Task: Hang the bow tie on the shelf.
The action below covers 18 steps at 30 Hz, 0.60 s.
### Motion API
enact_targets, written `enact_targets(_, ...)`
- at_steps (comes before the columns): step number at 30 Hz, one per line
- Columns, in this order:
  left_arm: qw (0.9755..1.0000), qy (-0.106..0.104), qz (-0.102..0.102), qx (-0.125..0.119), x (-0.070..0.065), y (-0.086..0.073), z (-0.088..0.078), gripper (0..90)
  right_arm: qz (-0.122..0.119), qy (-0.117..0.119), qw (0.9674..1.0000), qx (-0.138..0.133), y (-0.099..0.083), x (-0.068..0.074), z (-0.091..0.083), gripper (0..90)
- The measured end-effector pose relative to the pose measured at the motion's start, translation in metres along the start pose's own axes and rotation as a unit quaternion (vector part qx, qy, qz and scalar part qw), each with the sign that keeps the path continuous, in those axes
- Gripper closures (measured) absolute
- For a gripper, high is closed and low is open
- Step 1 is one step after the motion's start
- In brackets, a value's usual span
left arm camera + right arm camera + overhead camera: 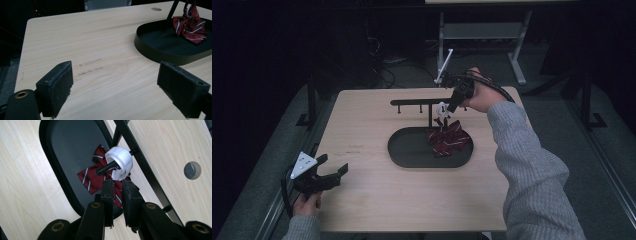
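Grey sleeve [532,170] nearest in the high view, reaching from the near right edge across the table [362,200] to the far side. Right gripper [451,107] up at the black rack [417,102], tips just beside a white loop [442,107]. Red striped bow tie [448,139] hanging below that loop, lower folds over the right end of the oval tray [407,150]. Left gripper [333,164] parked at the near left corner, well apart from the work.

Left gripper view next: left gripper [117,82] released, pads spread wide over bare wood, nothing between them. Tray [155,53] and bow tie [191,23] far right.

Right gripper view last: right gripper [118,192] slightly parted, a narrow gap between the pads, no pinch on anything visible. White loop [121,160] threaded onto a peg [107,167] of the rack [142,162], just beyond the tips; bow tie [87,177] dangling beneath, above the tray [65,145]. Round hole [192,170] in the tabletop farther right.

Step in hand, by judgement: hanging the bow tie by its loop, seemingly at the letting-go stage. Next move: a straight pull back from the peg, pads kept off the loop so as not to drag it off.

Count: one bow tie, one loop, one rack, one tray, two grippers, one hole.
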<state>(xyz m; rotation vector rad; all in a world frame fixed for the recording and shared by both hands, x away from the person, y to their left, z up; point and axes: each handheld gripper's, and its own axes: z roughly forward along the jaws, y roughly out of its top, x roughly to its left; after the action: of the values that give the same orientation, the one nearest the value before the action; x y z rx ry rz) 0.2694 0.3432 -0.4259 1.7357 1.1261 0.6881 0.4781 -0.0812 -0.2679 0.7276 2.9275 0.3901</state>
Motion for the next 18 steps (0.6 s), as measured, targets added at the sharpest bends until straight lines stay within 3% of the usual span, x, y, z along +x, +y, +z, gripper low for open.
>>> enact_targets(18,1.0,0.0,0.001,0.001,-0.001,0.0,0.0,12.8,0.012,0.006,0.9998,-0.014,-0.017,0.004,-0.007,74.0)
